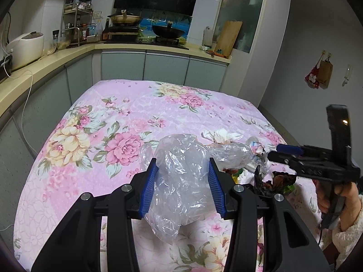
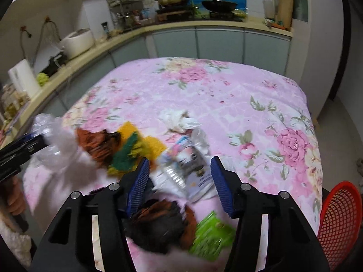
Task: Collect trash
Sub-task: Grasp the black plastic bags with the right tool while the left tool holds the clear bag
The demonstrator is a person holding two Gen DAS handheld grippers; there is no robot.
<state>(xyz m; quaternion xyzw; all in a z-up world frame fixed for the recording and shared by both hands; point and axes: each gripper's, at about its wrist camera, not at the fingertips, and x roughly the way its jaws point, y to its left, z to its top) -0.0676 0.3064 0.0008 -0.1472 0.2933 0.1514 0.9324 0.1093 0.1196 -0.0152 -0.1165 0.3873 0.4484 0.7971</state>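
Crinkled clear plastic, a bag (image 1: 181,176), fills my left gripper (image 1: 183,185); its blue pads press into the film from both sides, so I have the bag clamped and lifted over the pink floral cloth (image 1: 90,117). I would hold that hand quiet and keep the bag's mouth turned toward the other hand, since I judge it to be where the rubbish goes. Right of it on the cloth lies the trash: a yellow and green wrapper (image 2: 133,151), a crumpled white tissue (image 2: 179,119) farther back, a squashed clear bottle with a printed label (image 2: 186,165), and nearest me a dark brown wrapper (image 2: 158,222) beside a green packet (image 2: 211,233). My right gripper (image 2: 180,182) hangs over the bottle with its jaws about half apart; the bottle lies between them, but the blurred view does not let me say the pads bite. I would settle it lower, square to the bottle's body, and close on the label band, not the slippery neck. At far right stands a red mesh basket (image 2: 340,222).
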